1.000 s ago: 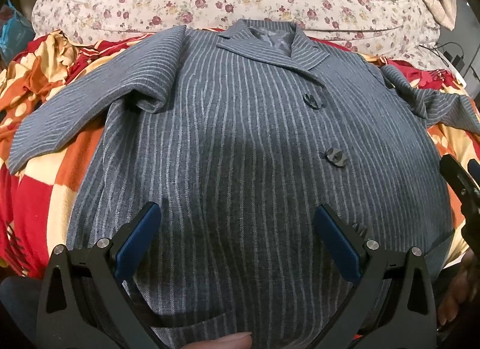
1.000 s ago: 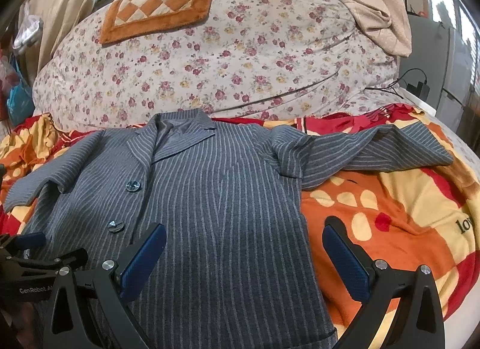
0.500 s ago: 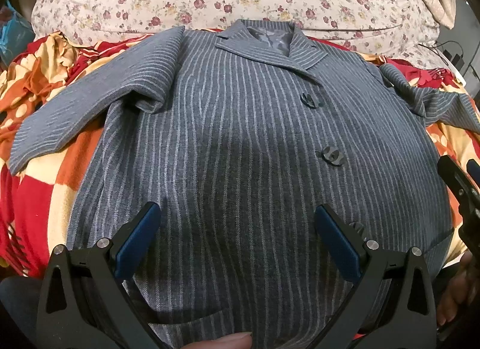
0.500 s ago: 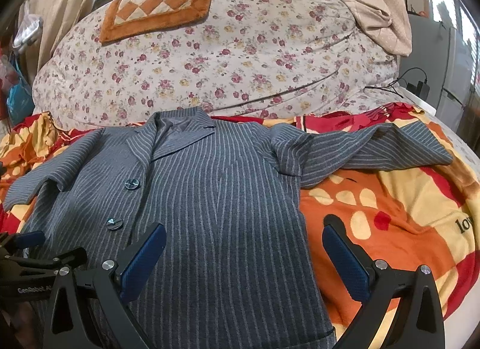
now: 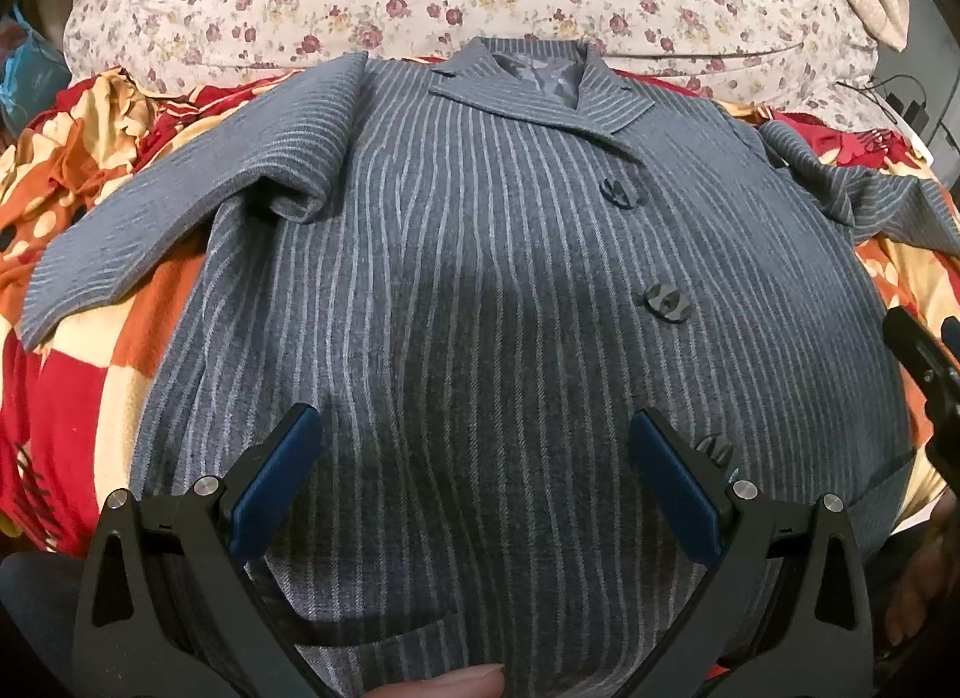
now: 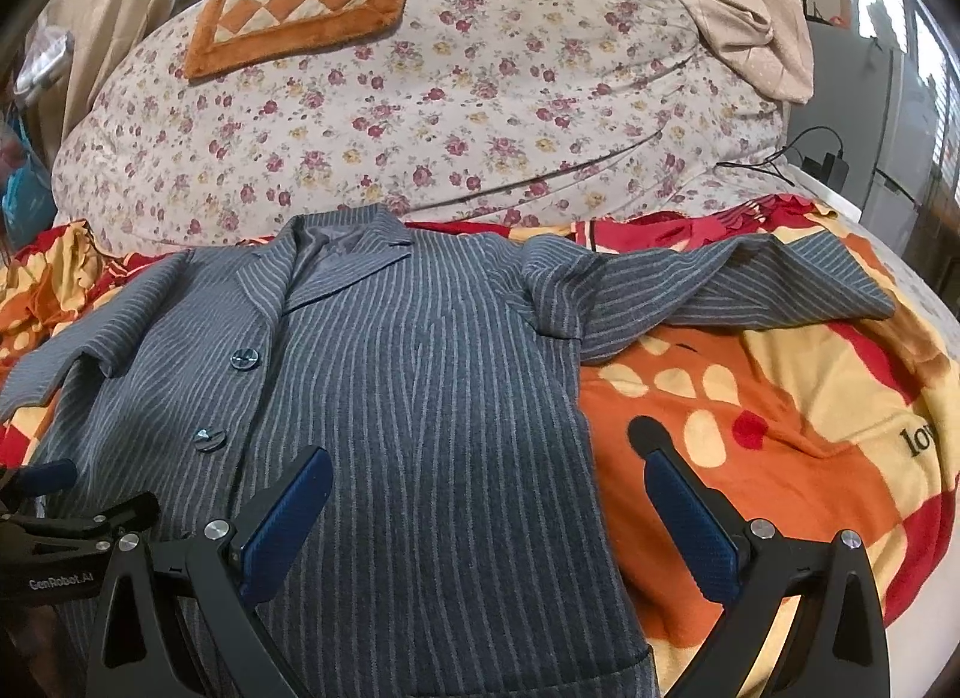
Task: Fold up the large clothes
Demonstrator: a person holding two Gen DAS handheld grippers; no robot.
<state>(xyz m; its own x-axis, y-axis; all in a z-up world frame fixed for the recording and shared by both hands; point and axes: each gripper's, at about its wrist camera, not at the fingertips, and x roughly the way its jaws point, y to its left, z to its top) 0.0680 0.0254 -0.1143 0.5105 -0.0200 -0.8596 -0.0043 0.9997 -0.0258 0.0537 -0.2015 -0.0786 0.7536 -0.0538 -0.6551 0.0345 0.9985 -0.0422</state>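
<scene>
A grey pinstriped jacket [image 5: 480, 290] lies flat and buttoned on the bed, collar away from me, both sleeves spread outward. It also shows in the right wrist view [image 6: 420, 398]. My left gripper [image 5: 477, 446] is open and empty, hovering over the jacket's lower front. My right gripper [image 6: 489, 488] is open and empty, over the jacket's right side edge near the hem. The right sleeve [image 6: 720, 290] lies across the blanket. The left sleeve [image 5: 180, 206] reaches out to the left.
A red, orange and cream blanket [image 6: 780, 428] covers the bed under the jacket. A floral duvet [image 6: 450, 98] is heaped behind the collar, with a checkered orange mat [image 6: 300, 8] on top. A cable and charger [image 6: 828, 158] lie at the far right.
Both grippers have drifted slightly nearer over the jacket. Both stay open. The jacket has not moved.
</scene>
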